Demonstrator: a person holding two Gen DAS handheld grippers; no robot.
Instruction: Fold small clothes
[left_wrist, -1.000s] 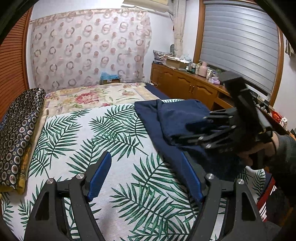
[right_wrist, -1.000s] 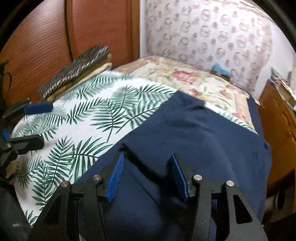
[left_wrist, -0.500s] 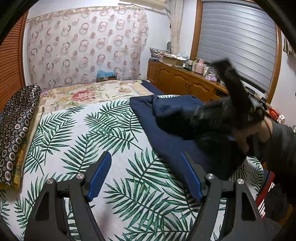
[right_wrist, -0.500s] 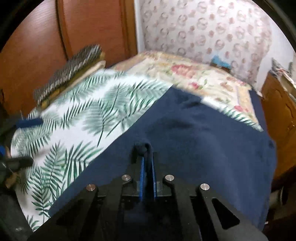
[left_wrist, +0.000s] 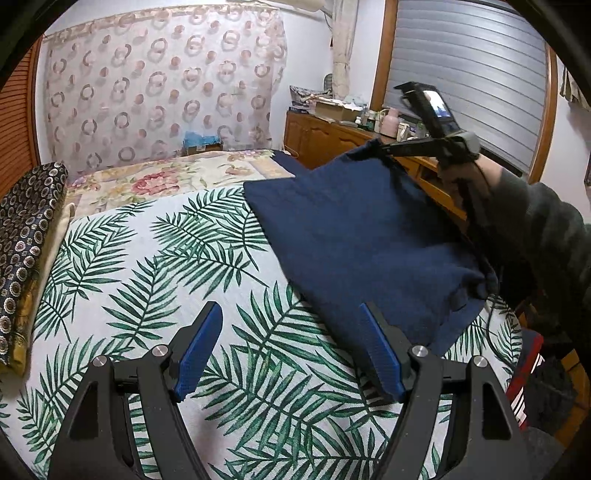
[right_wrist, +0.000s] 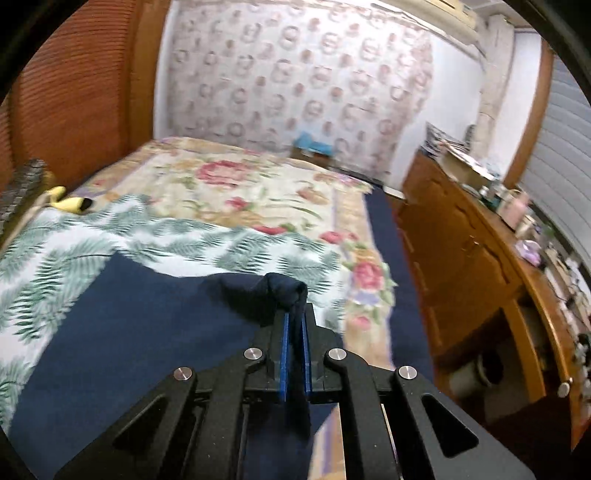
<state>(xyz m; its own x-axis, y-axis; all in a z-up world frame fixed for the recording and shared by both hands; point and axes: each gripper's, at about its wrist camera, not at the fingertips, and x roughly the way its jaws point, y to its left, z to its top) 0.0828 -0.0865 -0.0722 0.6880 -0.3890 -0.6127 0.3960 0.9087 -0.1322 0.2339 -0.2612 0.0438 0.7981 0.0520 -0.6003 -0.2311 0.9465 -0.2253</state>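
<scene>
We are pinching a bunched corner of the navy cloth (right_wrist: 155, 332) in our right hand-held gripper (right_wrist: 294, 354), now clenched on it where a second ago its jaws stood apart over the flat fabric. The corner is now lifting at two o'clock in the left view, the rest draping on the bed (left_wrist: 147, 258). Our left hand-held gripper (left_wrist: 291, 354) is hovering released, as before, at six o'clock.
</scene>
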